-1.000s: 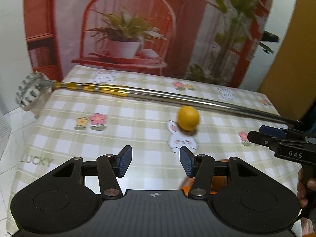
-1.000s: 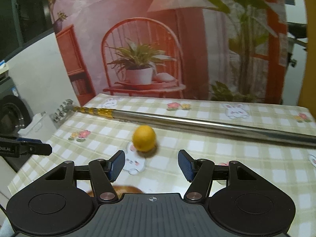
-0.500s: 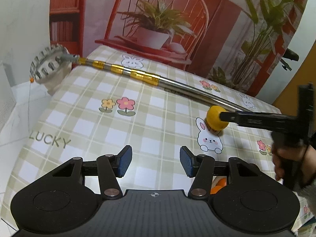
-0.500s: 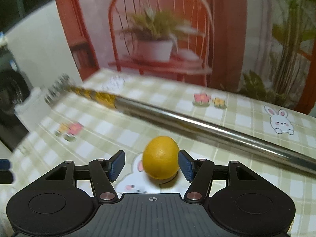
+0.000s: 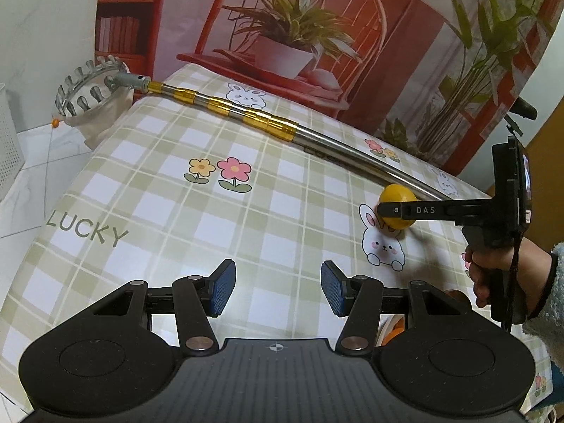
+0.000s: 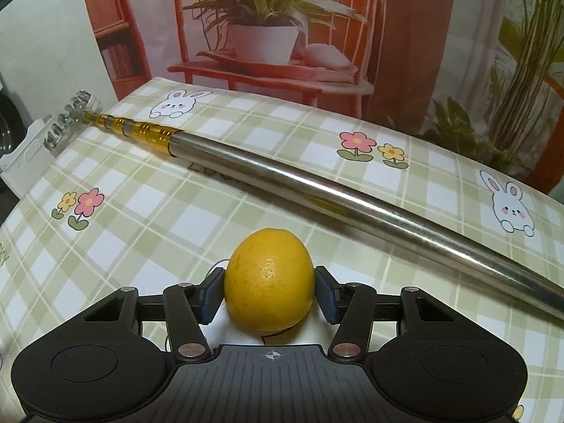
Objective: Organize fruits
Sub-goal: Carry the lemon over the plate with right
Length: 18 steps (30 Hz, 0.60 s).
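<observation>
Left hand-held gripper [image 5: 276, 287] held low above the near edge of the worktop [image 5: 169, 211], level, with both blue pads [image 5: 222, 290] far apart and nothing between them. Right hand-held gripper [image 6: 269, 294] reaching in from the right edge, fingers level and pointing across the worktop, pads pressed on both sides of the yellow fruit [image 6: 269, 283]. Right hand [image 5: 493, 275] wrapped around the pistol handle below, fuzzy sleeve [image 5: 544, 303] covering the wrist.
</observation>
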Each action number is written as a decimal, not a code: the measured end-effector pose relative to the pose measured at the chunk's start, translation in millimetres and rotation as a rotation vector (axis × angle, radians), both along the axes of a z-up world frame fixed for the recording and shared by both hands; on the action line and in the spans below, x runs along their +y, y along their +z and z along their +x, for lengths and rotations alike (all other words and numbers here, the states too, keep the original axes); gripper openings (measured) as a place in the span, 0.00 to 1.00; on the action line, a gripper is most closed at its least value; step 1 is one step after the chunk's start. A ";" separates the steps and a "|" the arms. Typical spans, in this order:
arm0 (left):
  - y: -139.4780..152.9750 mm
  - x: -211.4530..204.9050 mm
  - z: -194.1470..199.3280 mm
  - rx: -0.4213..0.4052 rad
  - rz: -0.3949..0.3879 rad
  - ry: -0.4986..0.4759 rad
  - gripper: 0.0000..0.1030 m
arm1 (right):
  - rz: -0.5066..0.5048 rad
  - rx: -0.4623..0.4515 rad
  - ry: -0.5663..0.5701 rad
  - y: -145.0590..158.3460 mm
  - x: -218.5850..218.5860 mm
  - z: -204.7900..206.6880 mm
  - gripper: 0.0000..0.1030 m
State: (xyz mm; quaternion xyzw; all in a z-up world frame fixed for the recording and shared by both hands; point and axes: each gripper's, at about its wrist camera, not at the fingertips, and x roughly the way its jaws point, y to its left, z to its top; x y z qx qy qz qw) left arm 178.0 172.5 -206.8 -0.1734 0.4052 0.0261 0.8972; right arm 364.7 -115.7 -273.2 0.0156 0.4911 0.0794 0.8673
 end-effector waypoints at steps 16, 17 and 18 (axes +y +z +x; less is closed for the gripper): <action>10.3 -19.4 -17.5 -0.032 -0.013 -0.064 0.54 | 0.152 -0.112 0.013 71.0 -10.1 -88.0 0.48; 11.8 -21.1 -19.4 -0.036 -0.013 -0.069 0.54 | 0.151 -0.117 0.021 74.9 -8.5 -96.0 0.48; 12.9 -22.5 -21.0 -0.039 -0.013 -0.073 0.54 | 0.149 -0.124 0.030 78.9 -6.4 -105.4 0.48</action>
